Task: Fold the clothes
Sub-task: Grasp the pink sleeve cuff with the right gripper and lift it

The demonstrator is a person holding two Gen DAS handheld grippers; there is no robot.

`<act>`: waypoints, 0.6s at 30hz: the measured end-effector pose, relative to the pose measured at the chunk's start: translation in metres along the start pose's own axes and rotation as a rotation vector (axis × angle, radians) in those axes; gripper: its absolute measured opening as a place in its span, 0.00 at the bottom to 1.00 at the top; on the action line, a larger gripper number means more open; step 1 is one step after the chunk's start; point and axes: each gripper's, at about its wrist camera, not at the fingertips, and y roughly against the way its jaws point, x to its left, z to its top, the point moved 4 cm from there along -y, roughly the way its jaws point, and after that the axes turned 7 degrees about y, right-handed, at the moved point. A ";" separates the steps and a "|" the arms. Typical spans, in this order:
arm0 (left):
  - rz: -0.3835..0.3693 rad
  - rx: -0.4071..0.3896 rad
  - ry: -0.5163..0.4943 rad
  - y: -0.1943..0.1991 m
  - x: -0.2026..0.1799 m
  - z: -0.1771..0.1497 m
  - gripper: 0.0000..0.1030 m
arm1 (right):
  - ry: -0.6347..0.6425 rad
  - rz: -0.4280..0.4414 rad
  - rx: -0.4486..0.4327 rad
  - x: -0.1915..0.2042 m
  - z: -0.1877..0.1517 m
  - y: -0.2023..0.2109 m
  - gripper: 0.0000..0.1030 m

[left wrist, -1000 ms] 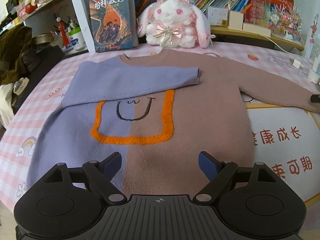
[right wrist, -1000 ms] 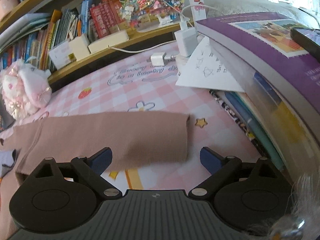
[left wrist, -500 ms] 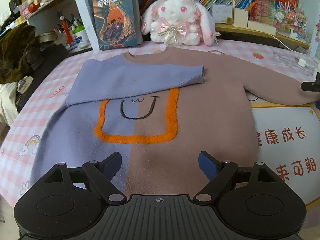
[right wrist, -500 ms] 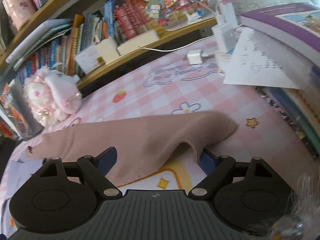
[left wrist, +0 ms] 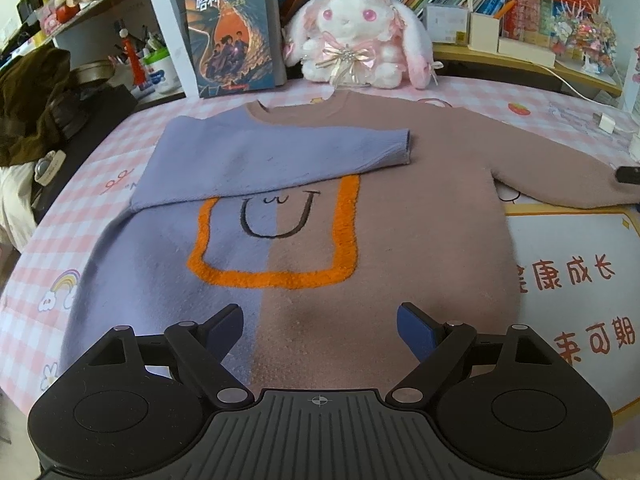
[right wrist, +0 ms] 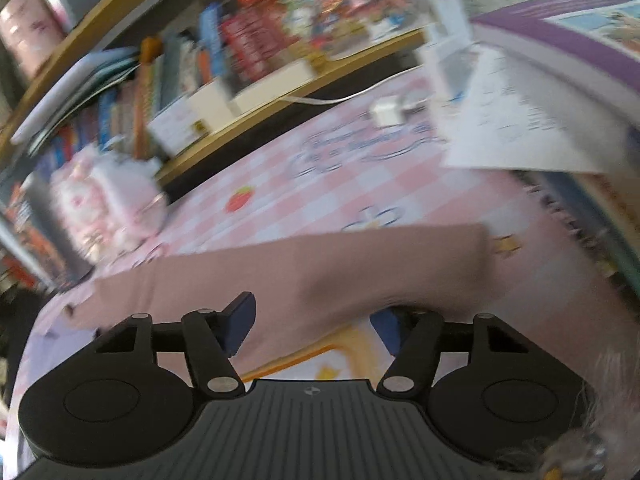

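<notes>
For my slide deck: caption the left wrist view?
Open left hand-held gripper above a purple-and-pink knit sweater, purple sleeve folded across.

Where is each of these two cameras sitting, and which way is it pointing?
Left wrist view: sits on the left claw above the near hem of the sweater, looking across it to the plush rabbit and bookshelf; only its open fingers show.
Right wrist view: rides the right claw at the table's right end, aimed along the brown sleeve that runs between its fingers; blurred by motion.
Shared: the brown sleeve, the rabbit, the pink checked tablecloth and the white charger.
</notes>
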 end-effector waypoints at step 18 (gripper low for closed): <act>-0.022 -0.012 0.019 0.002 0.012 -0.004 0.84 | -0.084 -0.048 -0.019 -0.019 0.012 0.008 0.06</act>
